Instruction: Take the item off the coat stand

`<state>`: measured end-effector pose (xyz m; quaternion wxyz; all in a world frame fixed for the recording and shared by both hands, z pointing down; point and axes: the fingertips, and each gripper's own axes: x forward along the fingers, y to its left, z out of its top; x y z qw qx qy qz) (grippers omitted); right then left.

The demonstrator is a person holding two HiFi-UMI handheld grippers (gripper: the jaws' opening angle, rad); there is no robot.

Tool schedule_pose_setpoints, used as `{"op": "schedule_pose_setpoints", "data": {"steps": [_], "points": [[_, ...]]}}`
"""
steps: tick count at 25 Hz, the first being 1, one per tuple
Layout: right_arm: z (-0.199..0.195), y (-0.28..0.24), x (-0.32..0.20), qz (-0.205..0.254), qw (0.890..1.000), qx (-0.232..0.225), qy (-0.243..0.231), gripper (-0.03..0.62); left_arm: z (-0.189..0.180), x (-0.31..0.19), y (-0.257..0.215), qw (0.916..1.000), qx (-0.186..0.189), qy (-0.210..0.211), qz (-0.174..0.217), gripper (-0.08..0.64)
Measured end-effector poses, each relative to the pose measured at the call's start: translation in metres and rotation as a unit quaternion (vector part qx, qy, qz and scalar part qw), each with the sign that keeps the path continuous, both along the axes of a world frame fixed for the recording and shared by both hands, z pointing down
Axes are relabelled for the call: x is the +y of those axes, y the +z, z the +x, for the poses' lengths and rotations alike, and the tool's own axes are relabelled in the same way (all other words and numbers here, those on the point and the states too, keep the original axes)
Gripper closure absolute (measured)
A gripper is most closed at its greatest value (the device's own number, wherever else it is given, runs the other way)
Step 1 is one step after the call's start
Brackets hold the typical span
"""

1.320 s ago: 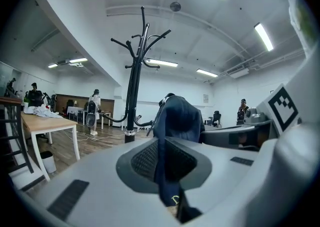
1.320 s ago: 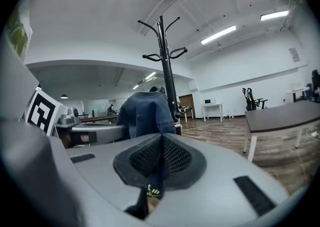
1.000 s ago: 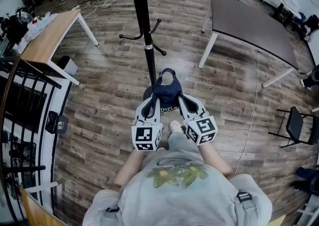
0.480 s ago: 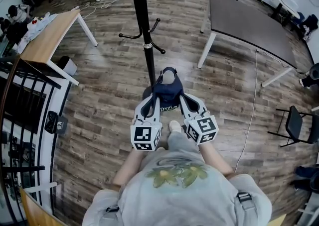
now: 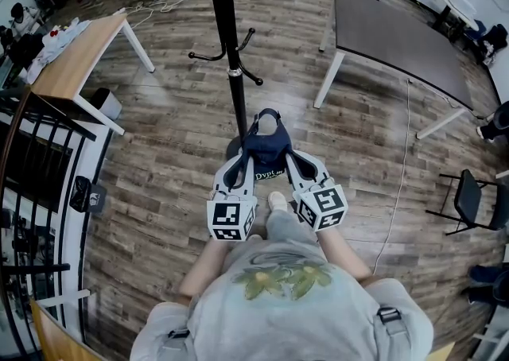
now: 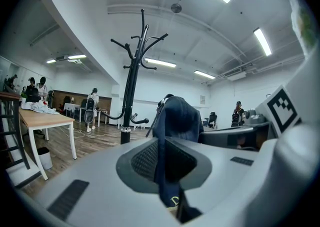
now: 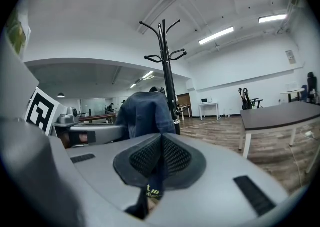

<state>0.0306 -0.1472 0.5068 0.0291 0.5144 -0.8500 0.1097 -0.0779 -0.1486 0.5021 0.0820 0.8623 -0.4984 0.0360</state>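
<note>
I am gripping the dark blue item (image 5: 266, 143) with both claws at once. My left claw (image 5: 242, 165) is pinching one lower edge of the fabric: in the left gripper view its ribbed pads (image 6: 144, 160) are standing narrow, with a fold of the cloth pressed between them and some pale lettering showing at the bottom of the fold. My right claw (image 5: 291, 161) is doing the same on the other edge; in the right gripper view its jaws are almost together on a thin strip of the same fabric, which also carries light print. The item is hanging between the two claws in front of my body, above the wooden floor (image 5: 175, 161), and its domed upper part is rising over both claws. It looks like a cap, though I cannot be certain.

The black coat stand (image 5: 227, 29) is standing just beyond the item, and the item is not touching its pole or its curved hooks. The hooks I can see are carrying nothing. A light wooden surface (image 5: 79, 53) is standing to my left with white cloth lying on it, and a dark surface (image 5: 402, 37) on white legs is standing to my right. A black railing (image 5: 36, 164) is running along the left edge, and a dark chair (image 5: 471, 199) is sitting far to the right.
</note>
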Motion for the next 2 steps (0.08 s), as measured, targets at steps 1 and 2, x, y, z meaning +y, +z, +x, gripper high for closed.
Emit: {"op": "schedule_pose_setpoints", "data": {"steps": [1,2], "points": [[-0.0004,0.0003,-0.0001,-0.001,1.000,0.000,0.000,0.579,-0.0004,-0.0003,0.0003,1.0000,0.000,0.000,-0.001,0.520],[-0.0008,0.0006,-0.0001,-0.001,1.000,0.001,-0.001,0.578,-0.0008,-0.0006,0.0006,1.0000,0.000,0.000,-0.002,0.520]]}}
